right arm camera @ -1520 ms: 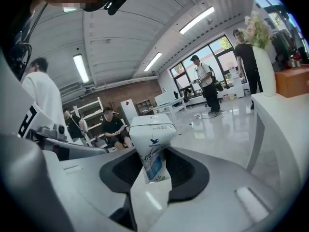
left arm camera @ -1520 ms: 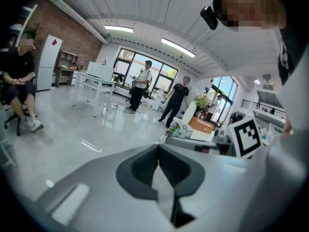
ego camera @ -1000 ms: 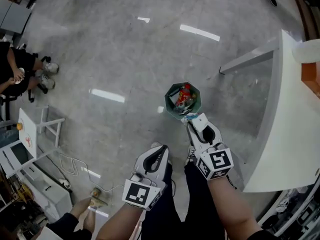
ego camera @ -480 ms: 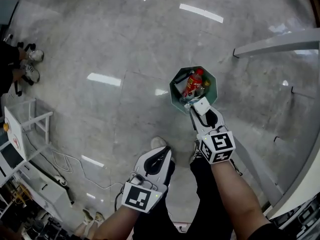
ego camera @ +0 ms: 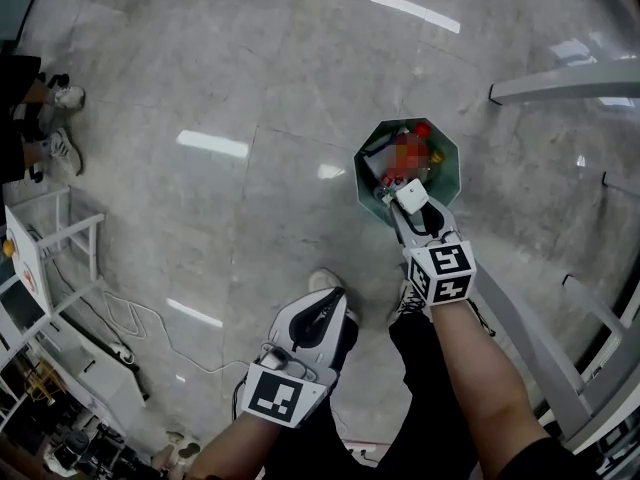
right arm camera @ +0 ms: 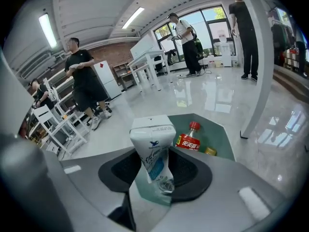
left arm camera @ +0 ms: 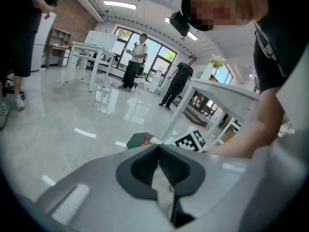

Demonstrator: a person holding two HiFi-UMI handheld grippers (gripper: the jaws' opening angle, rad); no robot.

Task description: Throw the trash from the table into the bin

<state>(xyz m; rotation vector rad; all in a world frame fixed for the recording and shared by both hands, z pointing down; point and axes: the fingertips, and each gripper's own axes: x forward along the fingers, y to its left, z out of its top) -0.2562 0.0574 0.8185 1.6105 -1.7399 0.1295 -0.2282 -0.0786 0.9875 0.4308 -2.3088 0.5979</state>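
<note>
The right gripper (right arm camera: 154, 164) has its jaws easing open around a small white-and-blue milk carton (right arm camera: 153, 144). The carton stands upright between the pads, over the near rim of the dark green octagonal plastic bin (ego camera: 449, 166). Inside the bin a red-capped, red-labelled plastic bottle (right arm camera: 189, 138) lies among other trash. The left gripper (left arm camera: 158, 151) is near and left of the bin, above the glossy grey floor (ego camera: 200, 218). Its jaws are closed together on nothing.

The right gripper (ego camera: 408, 204) has come down over the bin (ego camera: 361, 171), jaws opening around the milk carton (right arm camera: 153, 141).
</note>
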